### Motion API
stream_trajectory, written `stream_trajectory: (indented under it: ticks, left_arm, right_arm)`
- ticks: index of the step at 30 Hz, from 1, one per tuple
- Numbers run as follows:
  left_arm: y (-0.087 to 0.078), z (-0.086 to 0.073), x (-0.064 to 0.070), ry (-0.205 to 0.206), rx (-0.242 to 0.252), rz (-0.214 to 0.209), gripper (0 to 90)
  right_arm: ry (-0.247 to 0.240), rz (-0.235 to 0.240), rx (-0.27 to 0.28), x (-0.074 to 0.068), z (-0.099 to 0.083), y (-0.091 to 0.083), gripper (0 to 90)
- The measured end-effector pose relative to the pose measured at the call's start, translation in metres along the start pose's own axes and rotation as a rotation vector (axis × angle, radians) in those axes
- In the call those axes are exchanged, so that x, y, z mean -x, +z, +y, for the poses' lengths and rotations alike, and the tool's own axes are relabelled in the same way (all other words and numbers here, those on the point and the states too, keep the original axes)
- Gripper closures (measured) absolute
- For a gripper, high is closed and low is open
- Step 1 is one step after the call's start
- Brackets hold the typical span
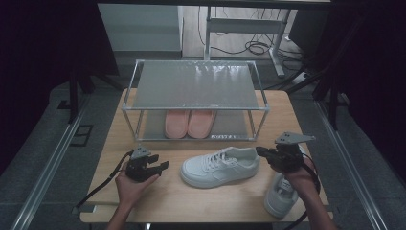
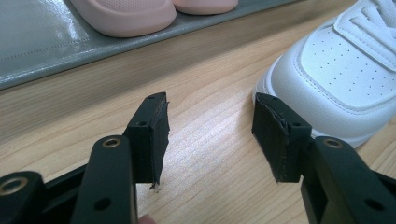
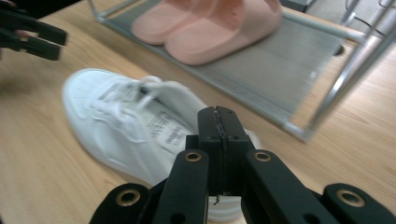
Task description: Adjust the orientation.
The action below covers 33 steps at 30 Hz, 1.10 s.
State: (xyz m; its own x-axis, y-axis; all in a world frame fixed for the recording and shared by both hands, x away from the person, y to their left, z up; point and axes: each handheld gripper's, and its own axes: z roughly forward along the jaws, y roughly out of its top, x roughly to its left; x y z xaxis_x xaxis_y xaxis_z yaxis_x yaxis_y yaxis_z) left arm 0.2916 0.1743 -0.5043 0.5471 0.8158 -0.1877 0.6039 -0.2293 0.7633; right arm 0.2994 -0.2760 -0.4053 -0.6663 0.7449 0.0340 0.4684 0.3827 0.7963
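Where the high view looks down on the tabletop (image 1: 143, 191), a white lace-up sneaker (image 1: 220, 166) lies on its sole between the left hand-held gripper (image 1: 160, 167) and right hand-held gripper (image 1: 261, 151), toe pointing left, before a metal rack (image 1: 196, 86). Left gripper view: jaws spread wide, the perforated toe (image 2: 336, 70) just beside one. Right gripper view: jaws pressed together, empty, above the sneaker's heel; pink slippers (image 3: 210, 28) rest on the rack's lower shelf.

No legible text anywhere. Printed tongue label inside white sneaker (image 3: 140, 126), too blurred to read. Small print on shoe rack (image 1: 230, 137) lower shelf edge, behind sneaker, unreadable.
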Motion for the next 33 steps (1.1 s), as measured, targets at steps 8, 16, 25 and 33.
stream_trajectory:
  ticks: [8,16,25,33]
  left_arm:
    - [0.0,0.0,0.0,0.0,-0.001,-0.001,46.3]
    - [0.001,0.0,0.0,0.005,-0.004,-0.001,46.3]
    - [0.001,0.0,0.0,0.005,-0.002,-0.001,46.4]
    - [0.001,0.0,0.0,0.003,-0.004,-0.001,46.3]
  right_arm:
    - [0.048,-0.034,-0.069,0.029,-0.004,0.016,89.9]
    - [0.056,-0.036,-0.141,0.04,-0.001,0.042,89.9]
    - [0.044,-0.046,-0.192,0.042,-0.001,0.058,90.0]
    - [0.044,-0.047,-0.212,0.042,0.002,0.06,90.0]
